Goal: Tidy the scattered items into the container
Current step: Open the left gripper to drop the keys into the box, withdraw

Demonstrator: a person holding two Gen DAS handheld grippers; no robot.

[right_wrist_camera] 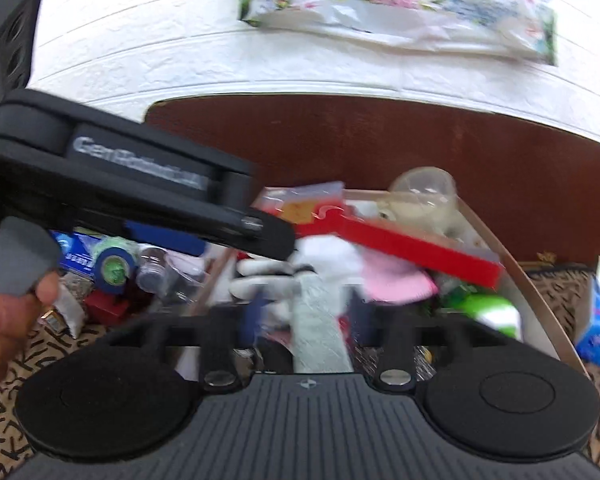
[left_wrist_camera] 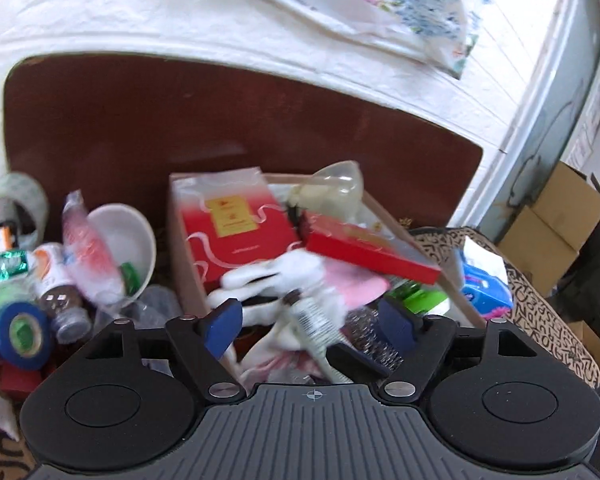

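Note:
A cardboard box (left_wrist_camera: 180,248) holds red boxes (left_wrist_camera: 236,224), a white glove (left_wrist_camera: 272,280), a pink cloth (left_wrist_camera: 360,284) and a clear plastic piece (left_wrist_camera: 336,188). My left gripper (left_wrist_camera: 312,320) hangs open over the box's near end, and a white tube (left_wrist_camera: 316,328) lies loose between its blue pads. My right gripper (right_wrist_camera: 308,312) is over the same box (right_wrist_camera: 500,240), with a white tube (right_wrist_camera: 320,320) between its pads; blur hides whether they touch it. The left gripper's body (right_wrist_camera: 132,184) crosses the right wrist view at upper left.
Left of the box lie a white bowl (left_wrist_camera: 128,236), a small bottle (left_wrist_camera: 56,284), blue tape (left_wrist_camera: 20,328), a clear tape roll (left_wrist_camera: 16,200) and packets. A blue packet (left_wrist_camera: 484,284) lies right of it. A patterned cloth (left_wrist_camera: 540,308) covers the dark table (left_wrist_camera: 220,120); a white wall stands behind.

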